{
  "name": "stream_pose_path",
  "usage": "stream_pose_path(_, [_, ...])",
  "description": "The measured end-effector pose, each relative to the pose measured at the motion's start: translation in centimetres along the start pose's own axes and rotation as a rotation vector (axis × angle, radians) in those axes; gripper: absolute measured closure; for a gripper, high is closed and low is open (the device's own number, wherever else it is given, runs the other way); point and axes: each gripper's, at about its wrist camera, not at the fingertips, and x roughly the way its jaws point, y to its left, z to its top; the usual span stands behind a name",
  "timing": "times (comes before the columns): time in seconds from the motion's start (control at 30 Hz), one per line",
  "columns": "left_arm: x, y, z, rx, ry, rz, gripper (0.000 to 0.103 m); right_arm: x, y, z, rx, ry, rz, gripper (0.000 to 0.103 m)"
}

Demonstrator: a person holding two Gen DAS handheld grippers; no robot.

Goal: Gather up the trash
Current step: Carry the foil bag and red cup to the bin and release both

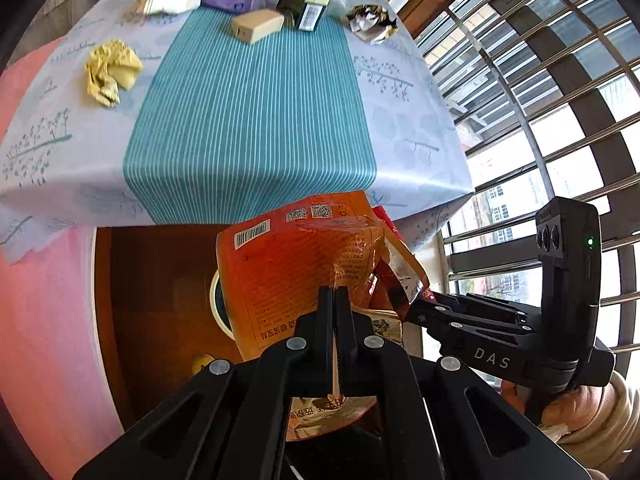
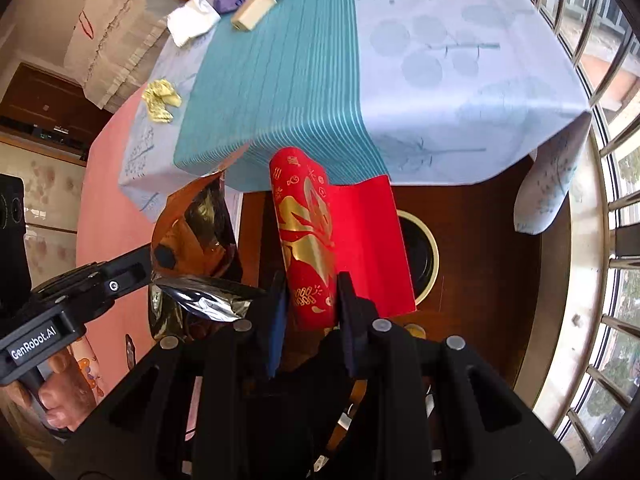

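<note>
left gripper (image 1: 335, 292) jaws clamp orange wrapper (image 1: 288, 268) | right gripper (image 2: 312, 292) jaws clamp red packet (image 2: 320, 232)

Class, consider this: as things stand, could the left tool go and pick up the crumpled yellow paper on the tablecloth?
Probably not yet. The left tool is shut on the orange wrapper, so it has no free grip, though nothing blocks the way to the crumpled yellow paper.

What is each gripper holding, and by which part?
The left gripper pinches the orange snack bag at its lower edge. The right gripper clamps the red and gold paper by its rolled lower end.
</note>
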Motion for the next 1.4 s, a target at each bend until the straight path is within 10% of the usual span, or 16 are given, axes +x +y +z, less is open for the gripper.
stream_pose_path(0.63, [33.7, 11.7, -9.8, 0.049, 0.142, -0.074, 0.102, 28.7, -15.9, -6.0, 0.219, 0.066, -0.107, 0.082])
stream_pose_path(0.8, [41.0, 13.9, -11.2, 0.154, 0.184, -0.025, 0.086, 33.6, -17.9, -7.1, 0.192, 0.069, -0.151, 0.082])
stream_pose_path(1.0, [45.5, 15.6, -12.0, 0.225, 0.21, 0.077, 0.033, 36.7, -18.8, -7.2, 0.152, 0.044, -0.254, 0.067])
stream_pose_path(1.4, [43.4, 15.2, -11.0, 0.209, 0.143, 0.163, 0.029, 34.9, -17.5, -6.4, 0.128, -0.002, -0.291, 0.058])
